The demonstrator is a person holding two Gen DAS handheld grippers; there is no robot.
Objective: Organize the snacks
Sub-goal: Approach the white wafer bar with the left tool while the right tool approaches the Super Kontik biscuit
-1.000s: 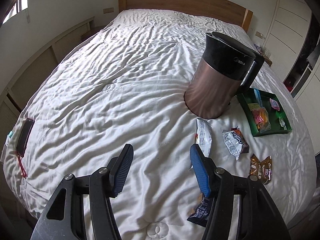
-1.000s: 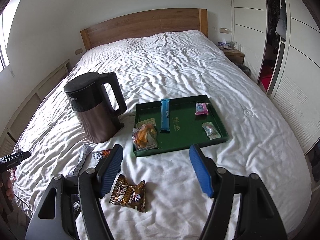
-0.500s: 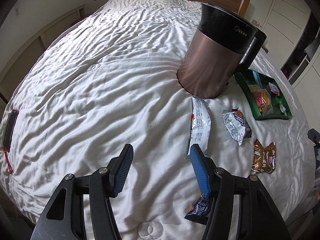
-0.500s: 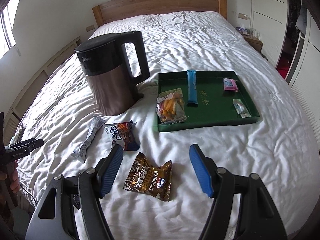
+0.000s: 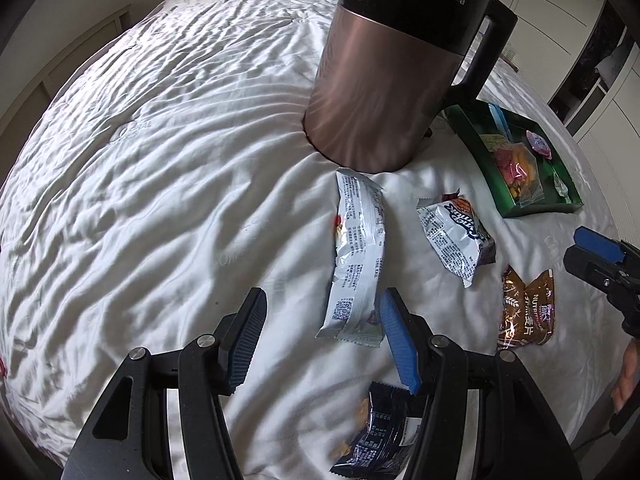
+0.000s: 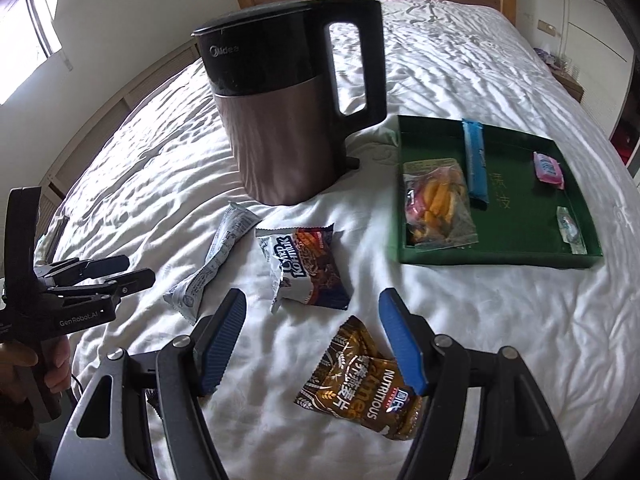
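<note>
A white-quilted bed (image 6: 500, 320) carries everything. On it stands a copper-and-black kettle (image 6: 288, 120), upright, with its handle toward a green tray (image 6: 516, 258) just beside it. The tray holds a clear bag of orange and pink sweets (image 6: 436, 204), a blue stick packet (image 6: 475, 160), a pink packet (image 6: 549, 169) and a small clear wrapper (image 6: 571, 229).

Four snacks lie loose on the quilt in front of the kettle: a long white packet (image 5: 358, 252) nearest the kettle's base, a white-and-brown packet (image 6: 308, 268) beside it, a brown oatmeal packet (image 6: 360, 380) closer to the tray side, and a dark blue packet (image 5: 380, 432) at the near edge.

The left tongs (image 5: 322, 344) hang above the quilt with blue pads well apart, empty; the white packet's lower end lies just ahead of the right pad, and the dark blue packet shows under that pad.

The right tongs (image 6: 312, 344) are likewise spread and empty, above the brown oatmeal packet, whose corner lies beneath the right pad.
</note>
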